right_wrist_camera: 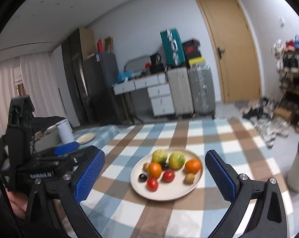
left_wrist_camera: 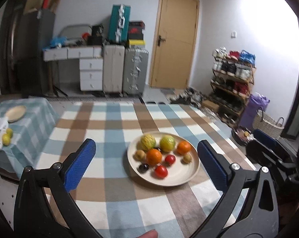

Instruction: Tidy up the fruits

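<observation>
Checked cloth bare around plate

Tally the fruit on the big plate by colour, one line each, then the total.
On the plate:
Yellow-green melons: 2
Oranges: 2
Red fruits: 2
Brownish-yellow fruits: 2
Dark purple fruits: 2, one half hidden behind the front orange
Total: 10
</observation>
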A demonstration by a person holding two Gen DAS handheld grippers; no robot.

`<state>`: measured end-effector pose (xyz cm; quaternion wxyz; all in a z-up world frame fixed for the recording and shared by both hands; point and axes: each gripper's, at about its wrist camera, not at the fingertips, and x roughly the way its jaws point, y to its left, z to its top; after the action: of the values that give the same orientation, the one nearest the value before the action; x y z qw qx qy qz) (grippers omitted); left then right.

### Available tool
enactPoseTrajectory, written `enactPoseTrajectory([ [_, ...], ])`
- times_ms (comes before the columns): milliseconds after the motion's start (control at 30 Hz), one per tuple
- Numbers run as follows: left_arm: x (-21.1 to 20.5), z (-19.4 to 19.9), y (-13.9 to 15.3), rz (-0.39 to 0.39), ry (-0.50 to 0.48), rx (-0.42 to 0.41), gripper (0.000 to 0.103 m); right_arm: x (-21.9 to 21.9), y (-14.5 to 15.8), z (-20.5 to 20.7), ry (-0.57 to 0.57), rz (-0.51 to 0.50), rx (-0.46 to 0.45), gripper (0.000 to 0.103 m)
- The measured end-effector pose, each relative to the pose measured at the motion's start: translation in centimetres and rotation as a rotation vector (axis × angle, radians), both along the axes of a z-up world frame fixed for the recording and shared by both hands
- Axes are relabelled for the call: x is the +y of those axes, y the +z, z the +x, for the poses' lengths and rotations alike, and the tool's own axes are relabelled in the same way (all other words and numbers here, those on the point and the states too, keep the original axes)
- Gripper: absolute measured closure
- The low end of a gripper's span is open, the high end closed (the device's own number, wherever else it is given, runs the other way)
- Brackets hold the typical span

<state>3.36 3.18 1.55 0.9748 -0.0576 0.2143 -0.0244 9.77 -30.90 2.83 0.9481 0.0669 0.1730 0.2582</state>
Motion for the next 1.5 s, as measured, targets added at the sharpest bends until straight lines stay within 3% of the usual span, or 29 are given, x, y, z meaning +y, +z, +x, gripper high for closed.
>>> enactPoseTrajectory([
  [233,0.8,-2.2,0.5,0.01,0.098,-0.133,0.001,-0.4,1.1,-2.8,-0.099,-0.006,-0.219,0.0],
  [400,0.6,-2.7,-1.2,0.017,0.11,-0.141,0.001,0.0,0.8,-3.9,-0.129,-0.041,-0.313,0.0],
  [633,-0.8,-2.1,-3.5,0.093,0.122,-0.161,0.001,0.4,-0.9,-3.5,-0.122,-0.061,-0.287,0.0],
  [1367,-0.5,2.2,-9.5,0.102,0.107,-0.096,0.001,0.6,-5.2,-0.6,-0.091,-0.1,-0.182,0.0],
  [1500,-0.5,2.7,-10.2,0.108,0.101,-0.083,0.001,1.2,-5.8,-0.1,-0.104,-0.152,-0.167,0.0],
])
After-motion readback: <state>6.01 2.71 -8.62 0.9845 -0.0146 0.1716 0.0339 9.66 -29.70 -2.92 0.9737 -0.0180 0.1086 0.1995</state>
